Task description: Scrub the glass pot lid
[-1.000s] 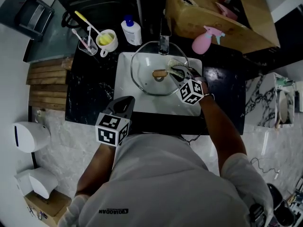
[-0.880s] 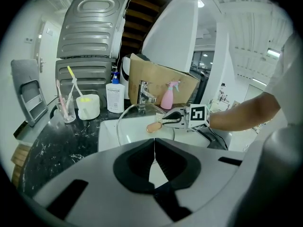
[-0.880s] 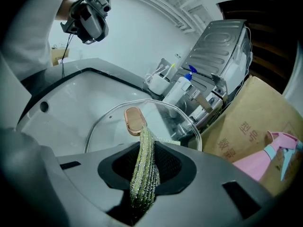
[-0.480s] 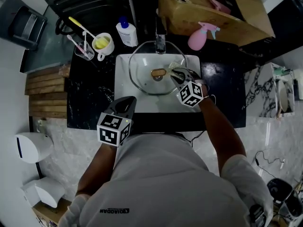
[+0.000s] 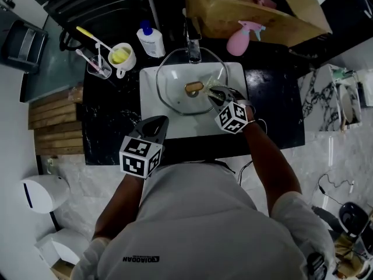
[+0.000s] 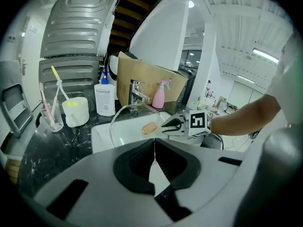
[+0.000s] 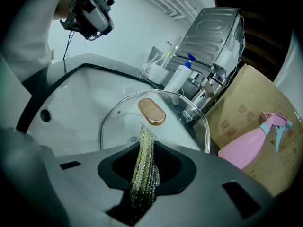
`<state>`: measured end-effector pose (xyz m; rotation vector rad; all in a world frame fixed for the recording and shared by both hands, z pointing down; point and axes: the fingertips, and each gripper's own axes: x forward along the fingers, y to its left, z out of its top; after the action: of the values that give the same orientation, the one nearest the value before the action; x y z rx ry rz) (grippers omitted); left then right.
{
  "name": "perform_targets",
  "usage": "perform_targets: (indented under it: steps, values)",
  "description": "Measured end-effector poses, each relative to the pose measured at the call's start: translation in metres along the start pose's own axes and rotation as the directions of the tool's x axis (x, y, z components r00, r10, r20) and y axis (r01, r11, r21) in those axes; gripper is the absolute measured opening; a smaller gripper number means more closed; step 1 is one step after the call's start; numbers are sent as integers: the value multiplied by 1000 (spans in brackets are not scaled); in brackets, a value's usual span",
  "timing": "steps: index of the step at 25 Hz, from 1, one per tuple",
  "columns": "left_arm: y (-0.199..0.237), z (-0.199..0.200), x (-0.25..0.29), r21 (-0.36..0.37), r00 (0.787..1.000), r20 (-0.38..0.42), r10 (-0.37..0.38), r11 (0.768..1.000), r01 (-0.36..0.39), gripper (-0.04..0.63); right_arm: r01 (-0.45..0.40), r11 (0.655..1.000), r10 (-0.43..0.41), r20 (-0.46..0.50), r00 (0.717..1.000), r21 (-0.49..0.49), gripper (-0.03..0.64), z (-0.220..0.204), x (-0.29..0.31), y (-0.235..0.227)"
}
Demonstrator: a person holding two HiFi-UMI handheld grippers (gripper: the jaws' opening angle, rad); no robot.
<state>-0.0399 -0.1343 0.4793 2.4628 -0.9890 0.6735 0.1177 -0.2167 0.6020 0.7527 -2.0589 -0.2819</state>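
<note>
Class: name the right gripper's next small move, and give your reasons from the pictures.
Probably sweep the cloth across the lid beside its knob: the right gripper is clamped on the cloth, whose tip looks to meet the glass.

black counter (image 5: 111,118) (marbled) bears mug (image 5: 122,56), bottle (image 5: 150,41), box (image 5: 274,19).

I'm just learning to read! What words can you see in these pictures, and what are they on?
"QIAODAN": small white print on the person's shirt, upside down in the head view.
"型号": on the cardboard box, in the right gripper view.
Two more characters below that, perhaps "数量": too blurred to be sure.
Label on the white bottle: too small to read.
</note>
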Motion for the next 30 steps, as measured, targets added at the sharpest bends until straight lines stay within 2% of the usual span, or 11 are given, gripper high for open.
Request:
perform_targets:
  steps: [6, 16, 19, 22, 30]
  values:
    - [5, -5, -4, 16, 999, -14, -29, 999, 29, 15, -21, 999, 21, -11, 1000, 37, 101, 3, 1, 15]
    - [9, -11, -5, -8, 998, -18, -60, 998, 59, 15, -68, 981, 66, 22, 998, 180, 101, 22, 6, 33]
    - [5, -13, -4, -7, 998, -19, -63, 998, 63, 15, -81, 984, 82, 5, 997, 159, 101, 25, 9, 39]
    - [0, -16, -2, -6, 998, -19, -67, 998, 67, 15, -136, 980, 134, 24, 991, 143, 101, 35, 11, 47]
    - [-2, -16, -3, -23, 1000, 0, -30, 999, 30, 15, -245, 969, 245, 34, 969, -23, 101, 45, 18, 67]
